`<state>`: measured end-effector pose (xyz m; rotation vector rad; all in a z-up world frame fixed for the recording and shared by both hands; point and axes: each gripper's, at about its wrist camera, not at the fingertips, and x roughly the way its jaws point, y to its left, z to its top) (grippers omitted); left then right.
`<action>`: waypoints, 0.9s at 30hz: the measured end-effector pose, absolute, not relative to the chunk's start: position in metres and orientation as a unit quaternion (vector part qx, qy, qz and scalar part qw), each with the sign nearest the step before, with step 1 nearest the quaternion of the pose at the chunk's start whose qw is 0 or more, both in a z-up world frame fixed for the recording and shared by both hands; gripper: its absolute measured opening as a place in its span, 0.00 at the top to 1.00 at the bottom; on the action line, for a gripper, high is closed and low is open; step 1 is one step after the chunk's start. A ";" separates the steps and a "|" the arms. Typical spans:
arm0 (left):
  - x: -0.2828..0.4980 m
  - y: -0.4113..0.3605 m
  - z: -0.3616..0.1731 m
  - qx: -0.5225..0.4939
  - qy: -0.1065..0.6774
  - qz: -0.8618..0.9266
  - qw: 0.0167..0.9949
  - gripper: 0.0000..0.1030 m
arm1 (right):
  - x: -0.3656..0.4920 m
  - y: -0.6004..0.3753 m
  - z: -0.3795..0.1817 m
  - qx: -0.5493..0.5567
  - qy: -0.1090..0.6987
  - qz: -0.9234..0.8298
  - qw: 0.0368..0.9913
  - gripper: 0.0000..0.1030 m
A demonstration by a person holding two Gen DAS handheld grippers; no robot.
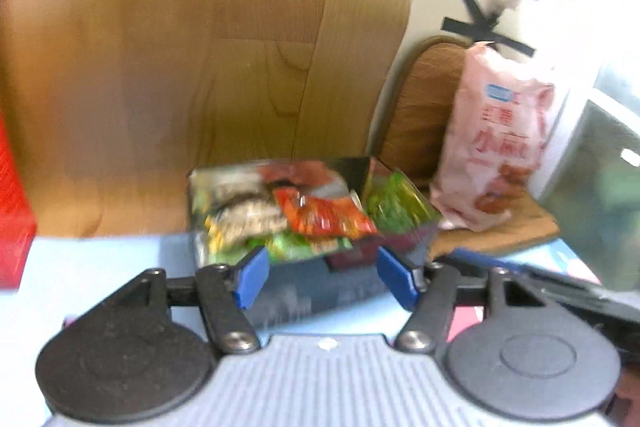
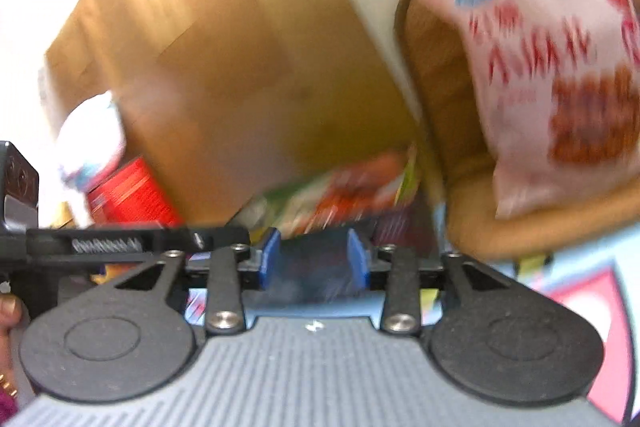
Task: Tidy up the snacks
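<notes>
A dark open box [image 1: 312, 291] stands on the light blue table cover, filled with several snack packets [image 1: 324, 215] in orange, green and yellow. My left gripper [image 1: 324, 279] is open just in front of the box, its blue pads [image 1: 252, 277] apart from the box wall. In the right wrist view the same packets [image 2: 344, 195] are blurred, and my right gripper [image 2: 314, 261] is open close to the dark box wall [image 2: 316, 279], pads not pressing it. A large pink snack bag [image 1: 496, 147] [image 2: 560, 67] leans upright on a chair.
The chair [image 1: 424, 107] with a brown cushion stands right of the box. A wooden panel [image 1: 200, 67] rises behind. A red container [image 1: 12, 211] [image 2: 132, 195] sits at the left, a white object [image 2: 92, 139] above it. A person's hand [image 2: 8, 311] shows at the edge.
</notes>
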<state>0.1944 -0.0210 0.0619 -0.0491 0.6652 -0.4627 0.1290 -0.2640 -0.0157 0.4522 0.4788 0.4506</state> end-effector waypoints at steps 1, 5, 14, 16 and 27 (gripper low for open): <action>0.185 -0.015 0.061 -0.027 0.326 -0.224 0.918 0.40 | 0.119 -0.262 -0.020 0.218 0.245 0.225 0.917 0.57; 0.136 0.021 0.043 -0.047 0.339 -0.217 0.914 0.40 | 0.073 -0.250 -0.031 0.208 0.277 0.250 0.904 0.48; 0.069 0.082 -0.002 -0.064 0.385 -0.120 0.913 0.40 | -0.005 -0.197 -0.033 0.115 0.271 0.278 0.914 0.24; 0.061 0.082 -0.005 -0.050 0.384 -0.102 0.916 0.40 | -0.011 -0.189 -0.035 0.088 0.266 0.268 0.922 0.20; 0.044 0.069 -0.012 0.003 0.369 -0.042 0.929 0.39 | -0.009 -0.181 -0.043 0.001 0.267 0.224 0.937 0.17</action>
